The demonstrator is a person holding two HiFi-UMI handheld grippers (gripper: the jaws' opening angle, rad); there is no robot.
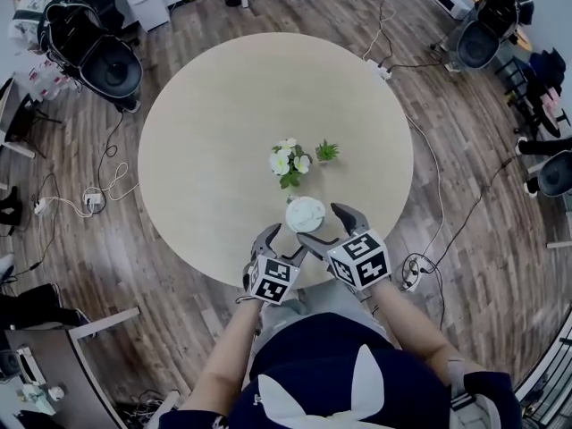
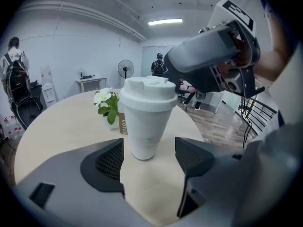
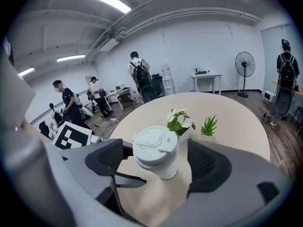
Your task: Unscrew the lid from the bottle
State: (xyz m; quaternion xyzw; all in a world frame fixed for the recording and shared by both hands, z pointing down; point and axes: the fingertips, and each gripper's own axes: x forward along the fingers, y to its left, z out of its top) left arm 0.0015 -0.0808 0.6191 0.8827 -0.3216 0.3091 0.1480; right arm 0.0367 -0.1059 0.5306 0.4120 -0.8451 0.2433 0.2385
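Scene: a person stands at a round pale table (image 1: 206, 150) with a two-jaw gripper in each hand, both brought close to one white bottle (image 1: 306, 214).
Bottle: it stands upright on the table, just ahead of both grippers, with its white lid (image 3: 155, 145) on top.
Left gripper (image 2: 149, 150): its jaws stand wide apart and hold nothing. The lower body of the bottle sits in line with the gap between them, with clear space on each side, and neither pad touches it.
Right gripper (image 3: 156, 155): its jaws are spread wide and are empty. They are level with the lid, which lies in the gap between them with room on both sides and no contact.
Grippers together: in the left gripper view, the right gripper hangs above and to the right of the lid.
Beyond the bottle: a small pot of white flowers (image 1: 289, 162) stands just past it from either gripper, and a little green plant (image 1: 327, 151) stands beside the flowers, to the right.
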